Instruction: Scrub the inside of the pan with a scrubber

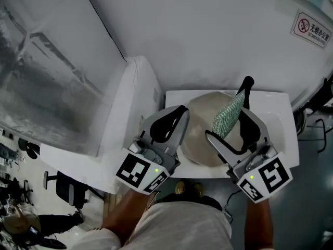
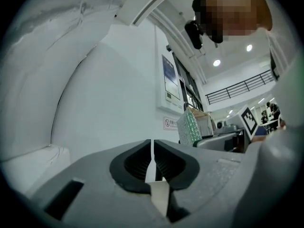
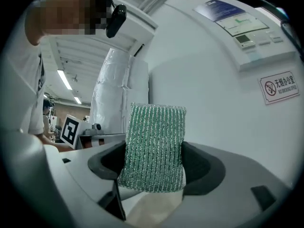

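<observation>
In the head view a round pan (image 1: pixel 200 139) with a pale beige inside sits on a small white table (image 1: pixel 281 119), its black handle (image 1: pixel 246 86) pointing away from me. My right gripper (image 1: pixel 229 123) hovers over the pan, shut on a green mesh scrubber (image 1: pixel 227 114) that stands upright between the pads. The right gripper view shows the scrubber (image 3: pixel 154 146) clamped in that gripper (image 3: pixel 154 171) and pointing at the wall. My left gripper (image 1: pixel 179 112) hangs over the pan's left rim. In the left gripper view this gripper (image 2: pixel 152 148) has its pads nearly touching, with nothing between them.
A white wall rises behind the table, with a no-smoking sign (image 1: pixel 311 29) and a control panel (image 3: pixel 240 25). A white wrapped block (image 1: pixel 132 98) adjoins the table's left side. Dark cables (image 1: pixel 315 121) lie at its right.
</observation>
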`<state>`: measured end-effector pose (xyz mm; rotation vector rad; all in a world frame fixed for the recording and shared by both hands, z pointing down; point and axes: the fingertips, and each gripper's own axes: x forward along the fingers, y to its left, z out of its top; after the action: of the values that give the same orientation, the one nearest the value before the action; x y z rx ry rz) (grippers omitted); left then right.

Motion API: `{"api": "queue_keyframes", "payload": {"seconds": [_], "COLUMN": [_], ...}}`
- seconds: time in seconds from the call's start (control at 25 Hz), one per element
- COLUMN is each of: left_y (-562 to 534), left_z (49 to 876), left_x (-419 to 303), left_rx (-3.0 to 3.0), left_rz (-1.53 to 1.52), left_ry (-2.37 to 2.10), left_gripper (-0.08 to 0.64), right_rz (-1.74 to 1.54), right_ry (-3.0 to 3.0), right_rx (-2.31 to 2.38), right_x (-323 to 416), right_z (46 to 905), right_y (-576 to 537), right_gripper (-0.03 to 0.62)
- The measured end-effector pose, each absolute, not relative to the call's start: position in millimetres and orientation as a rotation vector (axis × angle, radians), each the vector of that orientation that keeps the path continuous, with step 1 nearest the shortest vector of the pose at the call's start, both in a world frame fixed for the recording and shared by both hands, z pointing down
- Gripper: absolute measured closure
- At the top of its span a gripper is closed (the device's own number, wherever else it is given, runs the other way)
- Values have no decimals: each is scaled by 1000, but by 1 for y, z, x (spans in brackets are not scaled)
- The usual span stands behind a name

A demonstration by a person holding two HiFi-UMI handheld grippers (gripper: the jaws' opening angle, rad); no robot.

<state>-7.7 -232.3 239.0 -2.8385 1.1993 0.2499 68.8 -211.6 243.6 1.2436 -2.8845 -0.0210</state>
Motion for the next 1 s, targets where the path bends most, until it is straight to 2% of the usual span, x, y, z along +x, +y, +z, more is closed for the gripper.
{"api": "queue_keyframes", "payload": {"seconds": [1.0], "left_y": [-199], "left_z": [228], "left_x": [4], "left_rx": [-2835], "left_rz": [285], "left_ry": [1054], "left_gripper": [545], "right_rz": [-138], "right_ry": [-3024], "right_rx": [1304], "right_x": [71], "right_z": [226], "right_y": [-190], "right_gripper": [241]}}
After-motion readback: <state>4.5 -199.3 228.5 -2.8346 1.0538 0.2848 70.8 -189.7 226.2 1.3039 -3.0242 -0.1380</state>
